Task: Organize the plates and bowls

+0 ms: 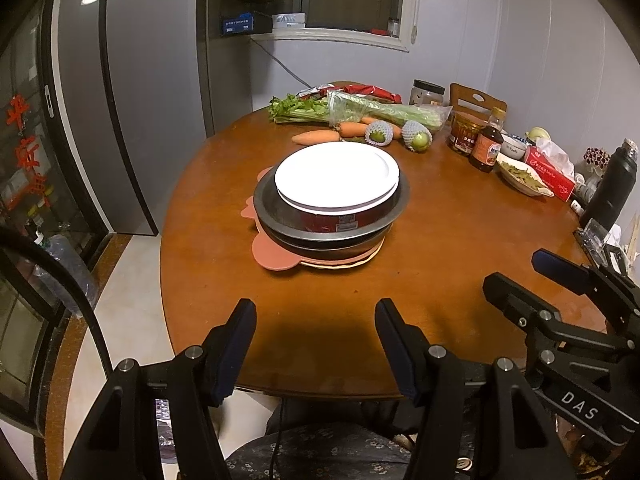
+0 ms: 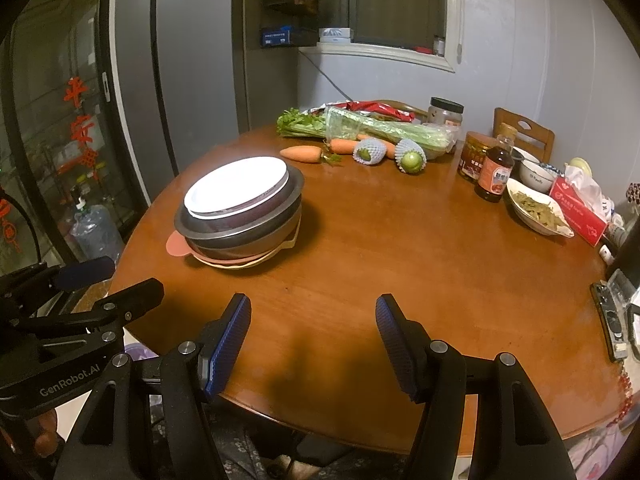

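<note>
The round wooden tabletop (image 1: 440, 240) curves away to the near left, where its rim drops to pale floor, and a broad bare band of wood runs from the near edge up to the stack and across the right half. Both claws hover over that near edge, well apart from the dishes: the left claw (image 1: 316, 344) stands released with nothing between its blue pads, and the right claw (image 2: 314, 340) is likewise spread wide and empty. The stack sits left of centre: two white plates (image 1: 337, 174) lie on top, over a red bowl (image 1: 340, 216), inside a grey metal basin (image 1: 264, 200), above a darker pan (image 1: 332, 246), all on a pink mat (image 1: 272, 254); how many pieces nest lower down I cannot tell. Along the far edge lie celery (image 1: 304, 110), two carrots (image 1: 316, 137) clearly seen, with a third partly hidden, and two netted green fruits (image 1: 418, 138). On the far right stand a jar (image 1: 464, 132), a sauce bottle (image 1: 486, 148), a small white bowl (image 1: 514, 148), a dish of greens (image 1: 520, 178) and a red tissue box (image 1: 552, 174). The left wrist view alone shows a black flask (image 1: 612, 184); the right wrist view alone shows a remote (image 2: 610, 322) at the right rim and a water jug (image 2: 96, 228) on the floor.
</note>
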A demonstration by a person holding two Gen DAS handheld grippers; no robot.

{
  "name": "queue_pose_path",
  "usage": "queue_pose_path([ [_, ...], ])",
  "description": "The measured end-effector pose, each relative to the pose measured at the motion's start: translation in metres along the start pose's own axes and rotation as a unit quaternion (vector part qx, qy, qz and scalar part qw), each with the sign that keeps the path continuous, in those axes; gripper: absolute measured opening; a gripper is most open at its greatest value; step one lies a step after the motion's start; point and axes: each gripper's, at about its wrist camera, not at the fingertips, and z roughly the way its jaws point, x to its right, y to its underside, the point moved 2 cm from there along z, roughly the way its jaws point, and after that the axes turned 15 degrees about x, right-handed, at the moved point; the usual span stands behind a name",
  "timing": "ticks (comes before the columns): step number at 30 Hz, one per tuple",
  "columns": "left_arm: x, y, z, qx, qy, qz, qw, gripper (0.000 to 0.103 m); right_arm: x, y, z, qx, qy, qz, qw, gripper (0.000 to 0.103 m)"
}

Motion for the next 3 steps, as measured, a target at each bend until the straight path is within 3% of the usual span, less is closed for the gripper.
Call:
queue_pose_path([
  [3,-0.0025,-0.0002,0.0019,0.000,-0.006,0.001,1.0000,0.061,0.0002,0.0007,0.0017,-0.001,0.000,0.001,1.000,0.067],
])
